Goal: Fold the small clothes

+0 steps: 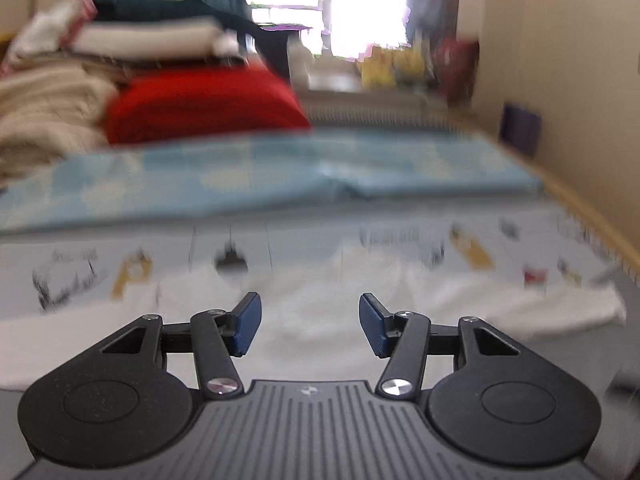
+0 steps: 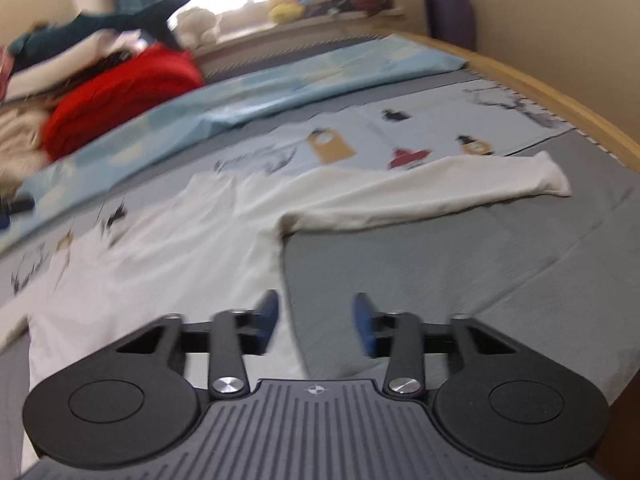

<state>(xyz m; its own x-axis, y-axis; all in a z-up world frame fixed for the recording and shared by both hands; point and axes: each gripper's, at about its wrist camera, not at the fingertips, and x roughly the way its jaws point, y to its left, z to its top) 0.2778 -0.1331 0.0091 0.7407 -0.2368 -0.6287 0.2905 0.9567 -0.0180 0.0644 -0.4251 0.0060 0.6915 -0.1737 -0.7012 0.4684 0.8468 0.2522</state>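
Lying flat in the middle of the frame, the soft white shirt [image 2: 168, 240] stretches one long sleeve to the right over the grey sheet [image 2: 440, 272]. Your right gripper [image 2: 316, 326] and left gripper [image 1: 310, 326] both stand parted, holding nothing.

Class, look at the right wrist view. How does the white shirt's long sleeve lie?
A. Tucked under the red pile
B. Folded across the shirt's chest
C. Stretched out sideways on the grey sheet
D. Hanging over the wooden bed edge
C: the sleeve of the shirt lies spread out to the right, flat on the grey sheet.
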